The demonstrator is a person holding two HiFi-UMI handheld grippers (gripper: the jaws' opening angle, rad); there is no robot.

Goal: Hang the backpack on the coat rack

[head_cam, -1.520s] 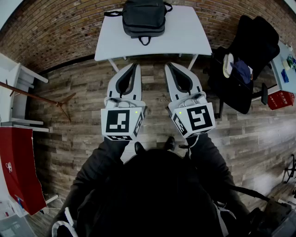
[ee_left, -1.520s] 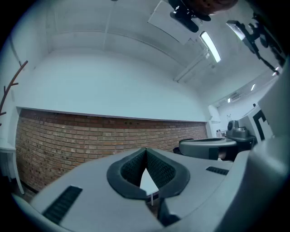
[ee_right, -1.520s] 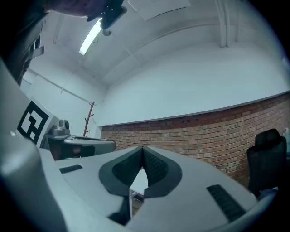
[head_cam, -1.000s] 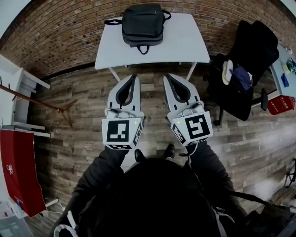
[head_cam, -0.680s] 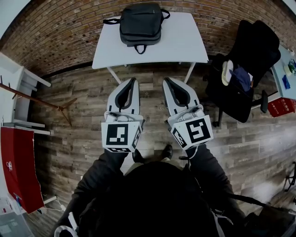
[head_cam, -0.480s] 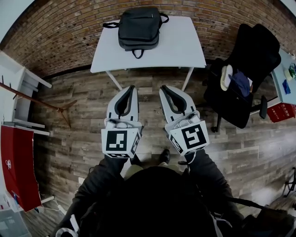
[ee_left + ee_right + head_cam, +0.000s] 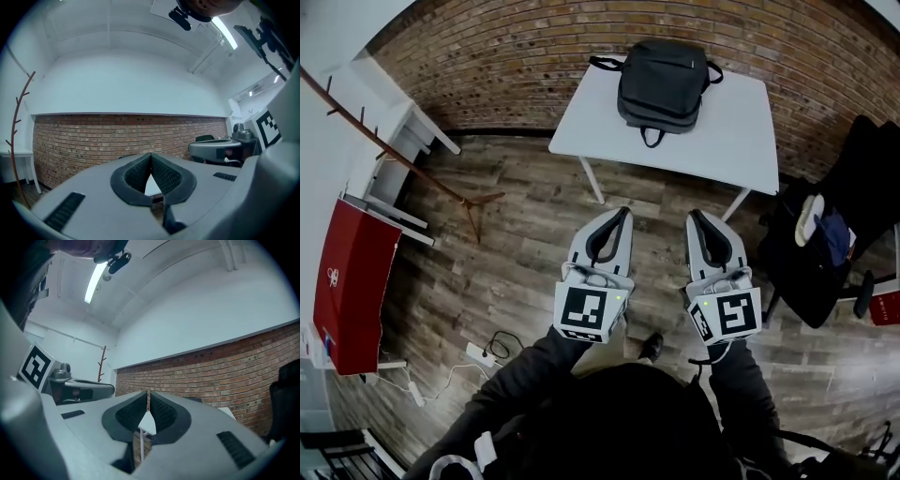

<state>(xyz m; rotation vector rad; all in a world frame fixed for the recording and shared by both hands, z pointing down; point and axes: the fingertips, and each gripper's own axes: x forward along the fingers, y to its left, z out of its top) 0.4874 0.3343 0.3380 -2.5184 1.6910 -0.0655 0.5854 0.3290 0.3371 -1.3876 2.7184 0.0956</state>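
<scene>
A dark grey backpack (image 7: 664,80) lies flat on the white table (image 7: 741,141) against the brick wall, its top handle toward me. The brown wooden coat rack (image 7: 403,155) stands at the left, empty; it also shows as a thin branched pole (image 7: 18,136) in the left gripper view and far off (image 7: 101,364) in the right gripper view. My left gripper (image 7: 623,212) and right gripper (image 7: 694,215) are side by side over the wood floor, well short of the table. Both point level at the wall, shut and empty (image 7: 151,154) (image 7: 148,392).
A black office chair (image 7: 825,253) draped with clothes stands right of the table. A red board (image 7: 347,291) and a white shelf (image 7: 403,159) are at the left by the rack. A power strip with cable (image 7: 483,354) lies on the floor.
The head view has swung left: table and backpack now sit further right, more of the coat rack shows. Both grippers appear lower and further right, still shut.
</scene>
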